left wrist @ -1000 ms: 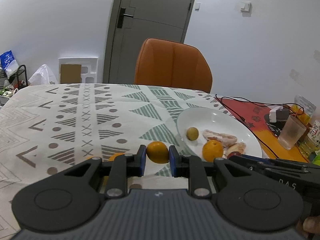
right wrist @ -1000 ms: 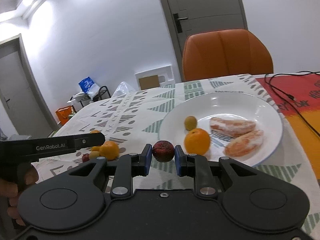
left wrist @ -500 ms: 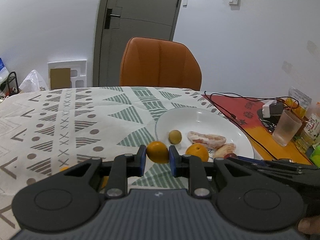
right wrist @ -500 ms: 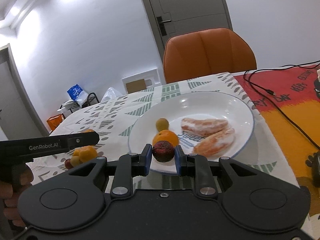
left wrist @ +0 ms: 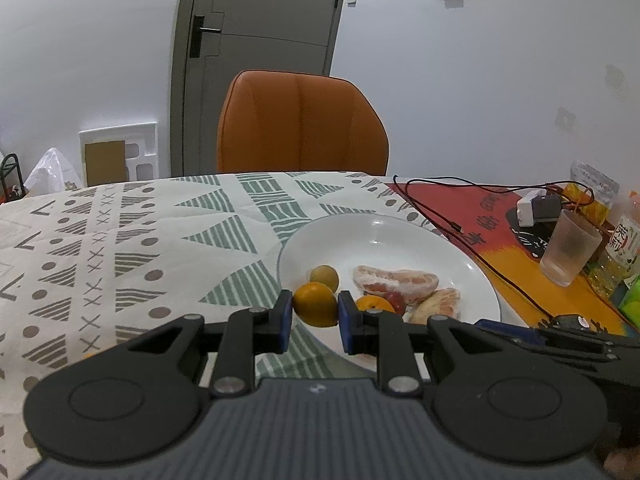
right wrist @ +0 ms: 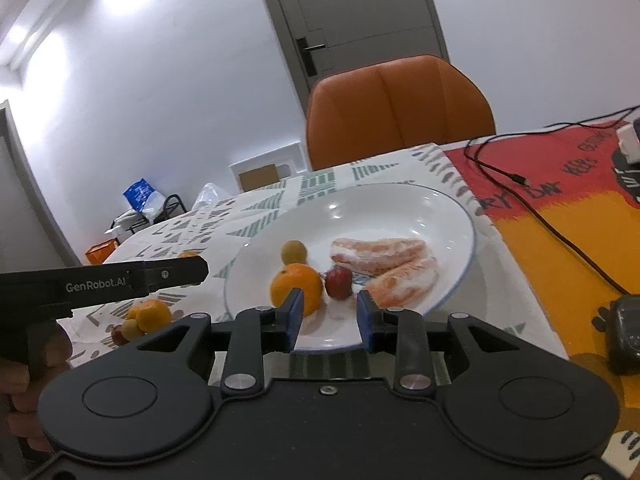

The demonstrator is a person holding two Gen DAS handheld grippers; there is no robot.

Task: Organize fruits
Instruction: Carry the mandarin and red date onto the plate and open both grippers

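Note:
My left gripper (left wrist: 315, 316) is shut on a small orange citrus (left wrist: 315, 309), held just over the near left rim of the white plate (left wrist: 380, 220). On the plate lie a yellow-green fruit (left wrist: 325, 276), an orange (right wrist: 296, 286), two peeled pomelo segments (right wrist: 378, 250) and a dark red fruit (right wrist: 338, 282). My right gripper (right wrist: 329, 318) hovers over the plate's near edge. Its jaws are opening, and the red fruit sits just beyond them, free of the pads. More small fruits (right wrist: 150, 314) lie on the cloth at the left.
An orange chair (left wrist: 302, 124) stands behind the table. Right of the plate, a red and orange mat (right wrist: 560, 208) carries black cables (left wrist: 440, 216), a frosted cup (left wrist: 570, 248), bottles and a dark device (right wrist: 624, 334). The patterned cloth (left wrist: 120, 240) stretches to the left.
The right gripper moved in over the plate and let go of the dark red fruit, which now rests on the plate. The left gripper carried its orange citrus rightward to the plate's rim.

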